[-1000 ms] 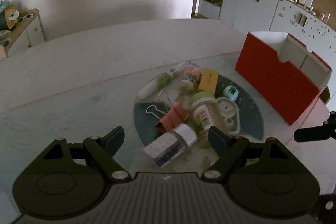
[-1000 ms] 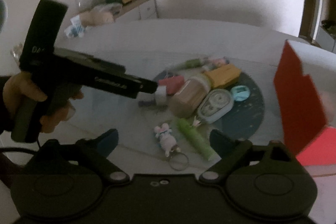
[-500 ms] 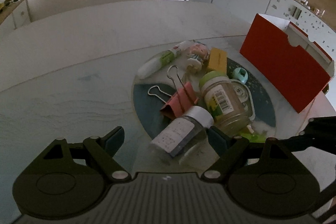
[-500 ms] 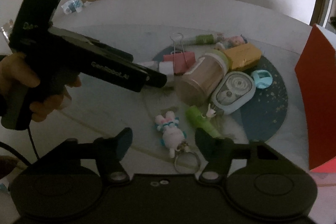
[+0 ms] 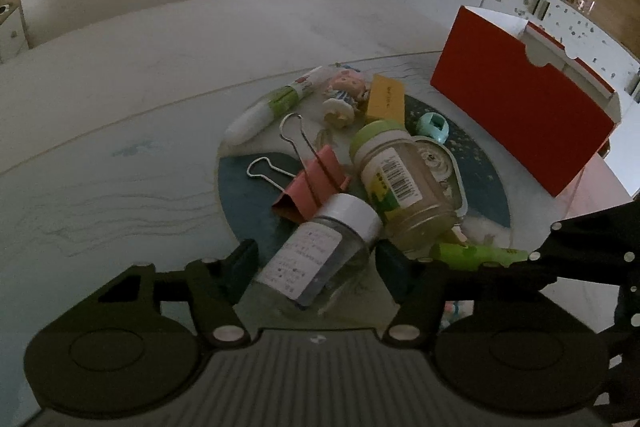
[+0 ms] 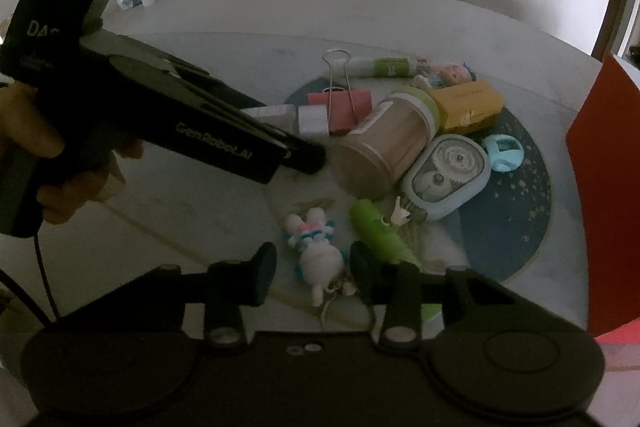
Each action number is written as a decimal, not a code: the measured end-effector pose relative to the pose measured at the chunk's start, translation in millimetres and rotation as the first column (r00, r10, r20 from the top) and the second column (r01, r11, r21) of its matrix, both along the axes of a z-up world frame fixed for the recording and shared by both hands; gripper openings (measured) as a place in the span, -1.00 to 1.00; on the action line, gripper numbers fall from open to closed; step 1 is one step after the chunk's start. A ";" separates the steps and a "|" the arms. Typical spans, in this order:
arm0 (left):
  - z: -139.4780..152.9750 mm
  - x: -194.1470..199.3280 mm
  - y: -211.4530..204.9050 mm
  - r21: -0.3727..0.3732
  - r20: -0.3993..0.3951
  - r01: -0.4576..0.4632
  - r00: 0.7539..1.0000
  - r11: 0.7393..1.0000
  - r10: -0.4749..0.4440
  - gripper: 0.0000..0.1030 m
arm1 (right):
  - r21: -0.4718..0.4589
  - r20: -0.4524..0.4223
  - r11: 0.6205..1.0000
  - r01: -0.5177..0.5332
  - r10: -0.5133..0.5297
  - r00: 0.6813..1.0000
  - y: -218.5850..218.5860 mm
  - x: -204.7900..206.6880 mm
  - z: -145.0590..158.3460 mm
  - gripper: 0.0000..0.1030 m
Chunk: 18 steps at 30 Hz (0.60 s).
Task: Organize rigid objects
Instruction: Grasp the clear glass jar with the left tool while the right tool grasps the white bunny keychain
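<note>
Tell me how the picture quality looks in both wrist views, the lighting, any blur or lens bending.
Left wrist view: dim and underexposed, the bright doorway behind leaves the clear bottle murky, and the table edge bows from the fisheye. Right wrist view: equally dark, the corners are vignetted black, the bunny keychain between the fingers is soft but readable, and the red box curves at the frame edge.

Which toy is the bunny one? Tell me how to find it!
Start at the big red box, then look across the dark round mat to its near edge. Just off the mat, beside a green marker, lies the bunny keychain. It is the only white, soft-looking toy with long ears and a metal ring at one end.
</note>
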<state>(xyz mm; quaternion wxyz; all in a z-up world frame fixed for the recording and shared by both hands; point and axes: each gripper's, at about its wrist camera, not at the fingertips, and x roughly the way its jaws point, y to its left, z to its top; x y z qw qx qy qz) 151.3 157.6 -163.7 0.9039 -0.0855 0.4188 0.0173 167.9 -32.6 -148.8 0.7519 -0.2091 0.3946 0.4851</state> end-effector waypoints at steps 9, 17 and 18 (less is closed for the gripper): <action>2.7 -5.3 -8.1 0.033 0.012 0.006 1.000 0.999 -0.006 -0.20 | -0.006 0.032 1.000 0.014 -0.013 0.999 -3.6 -1.6 2.2 -0.47; 10.8 -16.3 -15.4 0.045 0.024 -0.011 1.000 0.999 0.010 -0.21 | 0.022 0.003 0.999 0.036 -0.036 0.999 -16.4 -5.6 14.1 -0.47; 13.5 -18.4 -16.2 0.038 0.025 -0.015 1.000 0.999 0.014 -0.21 | 0.030 0.001 0.999 0.039 -0.039 0.999 -18.4 -6.3 17.1 -0.47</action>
